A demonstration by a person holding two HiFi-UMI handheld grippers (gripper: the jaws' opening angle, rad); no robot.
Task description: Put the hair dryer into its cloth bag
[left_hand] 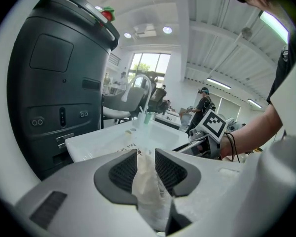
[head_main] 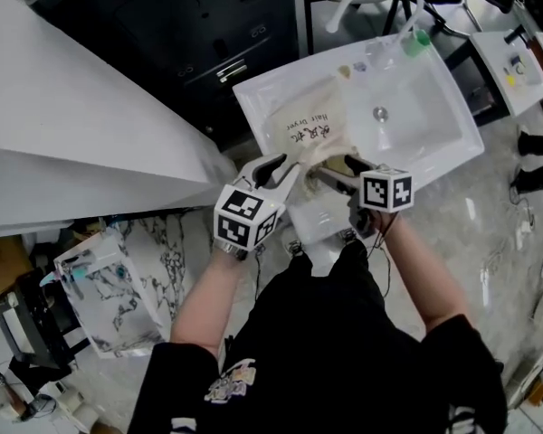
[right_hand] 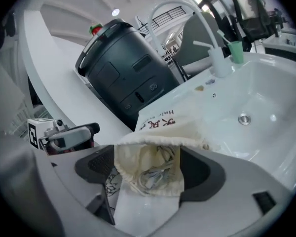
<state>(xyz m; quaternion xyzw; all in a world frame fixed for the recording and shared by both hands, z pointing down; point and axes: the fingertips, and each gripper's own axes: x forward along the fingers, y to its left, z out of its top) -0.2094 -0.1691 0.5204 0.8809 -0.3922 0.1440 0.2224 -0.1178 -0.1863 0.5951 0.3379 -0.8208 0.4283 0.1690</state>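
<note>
Working over white rectangular ceramic sink (head_main: 434, 125), far of centre, used here as bench. Laid along its left ledge: cream cloth drawstring bag (head_main: 312, 129) with dark and red lettering on its upper face, closed end far, mouth turned toward near edge, evidently so that both tools reach the opening. Near end of bag raised off ledge between the two tools, far end resting on the ledge. At left gripper (left_hand: 147, 157), on left of mouth: narrow gap, packed with an upstanding fold of the bag's rim, pinched between ribbed pads; judged as holding the rim up so the mouth does not collapse. At right gripper (right_hand: 148, 164), on right of mouth: spread wide, gaping mouth of bag lying between the pads, no squeeze on cloth evident, so nothing gripped. Inside mouth: coiled pale grey cord (right_hand: 155, 174). No body of hair dryer seen in any view; judged already inside, given the bag's bulk and the cord. Probably left to do: tucking cord, drawing mouth shut.
</note>
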